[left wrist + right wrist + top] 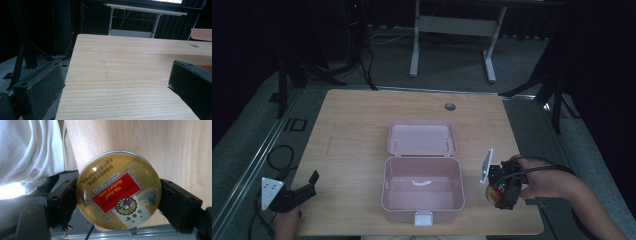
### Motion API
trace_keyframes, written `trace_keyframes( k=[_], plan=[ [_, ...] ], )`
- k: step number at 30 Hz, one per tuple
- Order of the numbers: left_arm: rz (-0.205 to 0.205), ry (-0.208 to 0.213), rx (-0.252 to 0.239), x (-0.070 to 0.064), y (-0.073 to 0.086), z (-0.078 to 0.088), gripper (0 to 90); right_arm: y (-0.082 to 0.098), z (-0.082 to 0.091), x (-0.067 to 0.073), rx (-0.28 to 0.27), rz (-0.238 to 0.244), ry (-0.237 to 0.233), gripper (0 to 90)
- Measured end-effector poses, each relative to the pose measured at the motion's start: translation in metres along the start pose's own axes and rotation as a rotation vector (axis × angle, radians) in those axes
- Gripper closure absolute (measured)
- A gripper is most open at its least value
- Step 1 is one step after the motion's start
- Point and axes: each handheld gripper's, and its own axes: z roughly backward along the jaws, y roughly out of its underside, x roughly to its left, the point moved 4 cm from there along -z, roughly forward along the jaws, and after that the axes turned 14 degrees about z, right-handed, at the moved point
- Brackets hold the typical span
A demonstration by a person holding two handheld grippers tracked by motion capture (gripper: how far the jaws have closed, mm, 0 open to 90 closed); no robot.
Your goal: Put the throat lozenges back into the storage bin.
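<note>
A pink plastic box (422, 187) stands open at the middle of the table, its lid (421, 137) laid back flat behind it. My right gripper (497, 192) sits to the box's right near the table's front corner. It is shut on a round gold candy tin (118, 191) with a red label, pinched at its rim between the two black jaws; the tin (493, 192) shows in the high view too. At the front left corner my left gripper (307, 187) stands open with nothing between its fingers (40, 87).
The wooden table (357, 130) has a cable hole (450, 106) at its far edge. A white latch (423, 218) sticks out from the box's front. Cables lie on the floor at left. A white desk frame (452, 30) stands beyond the table.
</note>
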Motion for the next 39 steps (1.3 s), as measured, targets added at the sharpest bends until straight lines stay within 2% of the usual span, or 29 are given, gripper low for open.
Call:
trace_keyframes(
  k=[2,6,16,21,24,26,28,33,39],
  plan=[
    [0.000,0.000,0.000,0.000,0.000,0.000,0.3,-0.005,0.007,0.000,-0.005,0.006,0.013,20.1],
    [0.000,0.000,-0.001,0.000,0.000,0.000,0.3,-0.018,0.018,0.001,-0.021,0.021,0.009,20.1],
    [0.003,0.002,0.000,0.001,0.000,0.000,0.3,-0.054,0.028,-0.003,-0.045,0.092,0.011,20.1],
    [0.005,0.004,0.001,0.001,0.000,0.000,0.3,-0.070,0.028,-0.008,-0.040,0.118,0.018,20.1],
    [0.005,0.003,0.001,0.001,0.000,0.000,0.3,-0.085,0.030,-0.011,-0.056,0.138,0.021,20.1],
    [0.005,0.004,0.001,0.001,0.000,0.000,0.3,-0.088,0.030,-0.012,-0.058,0.147,0.026,20.1],
    [0.004,0.004,0.000,0.001,0.000,0.001,0.3,-0.101,0.030,-0.014,-0.064,0.170,0.026,20.1],
    [0.009,0.006,-0.003,0.001,0.000,0.001,0.3,-0.116,0.027,-0.015,-0.056,0.200,0.026,20.1],
    [0.009,0.007,-0.002,0.001,0.000,0.001,0.3,-0.128,0.022,-0.018,-0.064,0.211,0.028,20.1]
  ],
)
